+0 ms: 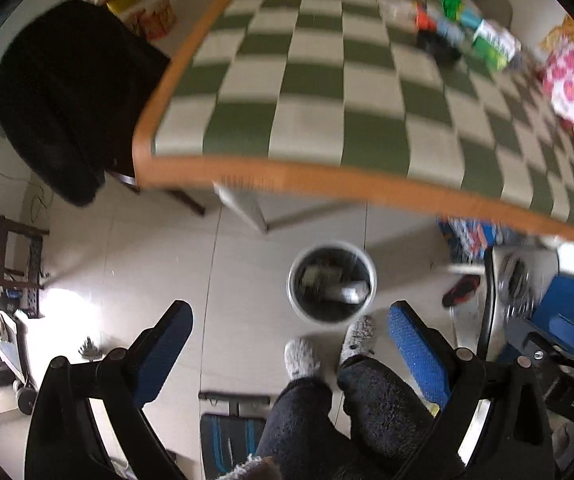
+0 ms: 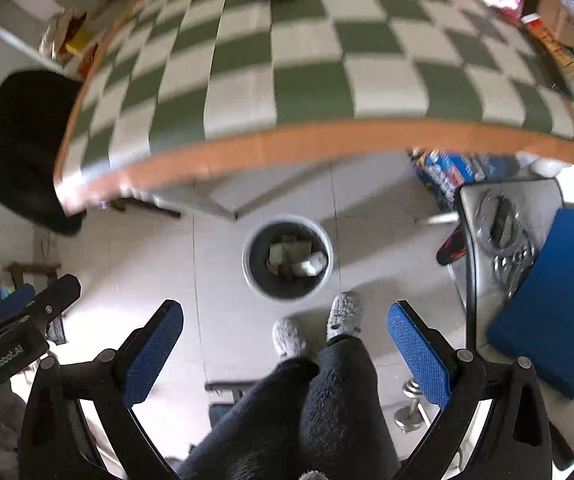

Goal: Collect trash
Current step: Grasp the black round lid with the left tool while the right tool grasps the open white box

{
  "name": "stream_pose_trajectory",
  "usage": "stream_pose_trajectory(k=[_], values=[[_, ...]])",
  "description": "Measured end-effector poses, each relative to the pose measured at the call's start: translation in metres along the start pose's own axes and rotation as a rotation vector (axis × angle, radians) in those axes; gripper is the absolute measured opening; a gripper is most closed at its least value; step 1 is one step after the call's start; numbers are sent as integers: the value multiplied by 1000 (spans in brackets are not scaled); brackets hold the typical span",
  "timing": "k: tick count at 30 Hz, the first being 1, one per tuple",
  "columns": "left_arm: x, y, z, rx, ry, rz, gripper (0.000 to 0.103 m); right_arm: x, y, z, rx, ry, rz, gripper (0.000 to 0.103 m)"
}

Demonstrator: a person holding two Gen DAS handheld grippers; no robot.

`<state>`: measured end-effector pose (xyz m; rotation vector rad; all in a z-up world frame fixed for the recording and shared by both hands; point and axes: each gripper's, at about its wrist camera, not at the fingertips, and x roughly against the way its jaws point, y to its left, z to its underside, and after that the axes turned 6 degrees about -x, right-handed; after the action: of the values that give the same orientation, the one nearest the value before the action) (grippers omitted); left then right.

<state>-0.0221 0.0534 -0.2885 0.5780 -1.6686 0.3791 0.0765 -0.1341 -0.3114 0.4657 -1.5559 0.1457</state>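
A round white waste bin (image 1: 332, 282) stands on the tiled floor below the table's front edge, with crumpled trash inside; it also shows in the right wrist view (image 2: 287, 257). My left gripper (image 1: 289, 334) is open and empty, held high above the floor, near the bin. My right gripper (image 2: 285, 334) is open and empty too, at a similar height. The right gripper's body shows at the lower right of the left wrist view (image 1: 555, 364), and the left one at the left of the right wrist view (image 2: 19, 332). Blurred packets (image 1: 463, 28) lie at the table's far right.
A green-and-white checked table (image 1: 327, 92) with an orange rim fills the upper view. A black chair (image 1: 63, 96) stands at its left. A person's legs and grey slippers (image 1: 327, 348) are by the bin. A pink-flowered box (image 1: 573, 80), a blue board (image 2: 555, 296) and a dumbbell (image 2: 411, 408) lie right.
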Motion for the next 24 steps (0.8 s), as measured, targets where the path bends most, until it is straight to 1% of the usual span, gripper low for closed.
stream_pose_trajectory(k=[2, 3, 4, 7, 8, 10, 12, 15, 16, 18, 20, 22, 24], values=[[8, -6, -26, -7, -41, -15, 100, 19, -2, -28, 3, -36, 6, 103], [11, -10, -38, -14, -54, -18, 103, 27, -4, -45, 15, -53, 20, 103], [12, -17, -56, -21, -66, -29, 103, 33, -6, -58, 22, -65, 27, 103], [11, -29, -90, -9, -83, -39, 103, 50, -13, -119, 67, -99, 73, 103], [9, -36, -106, -3, -84, -45, 103, 55, -17, -147, 87, -115, 96, 103], [6, -50, -132, 11, -81, -51, 103, 59, -23, -190, 123, -131, 126, 103], [-1, -63, -162, 30, -73, -47, 103, 60, -30, -246, 173, -144, 155, 103], [-17, -85, -204, 67, -32, -36, 103, 47, -40, -326, 233, -123, 195, 103], [-25, -92, -218, 78, -16, -33, 103, 42, -41, -345, 250, -114, 201, 103], [-40, -105, -242, 95, 12, -33, 103, 24, -42, -397, 307, -86, 230, 103], [-57, -114, -265, 117, 47, -33, 103, 6, -42, -438, 357, -59, 264, 103], [-71, -119, -282, 144, 77, -23, 103, -19, -39, -475, 413, -10, 276, 103], [-87, -126, -300, 164, 106, -1, 103, -39, -34, -495, 461, 30, 277, 103]])
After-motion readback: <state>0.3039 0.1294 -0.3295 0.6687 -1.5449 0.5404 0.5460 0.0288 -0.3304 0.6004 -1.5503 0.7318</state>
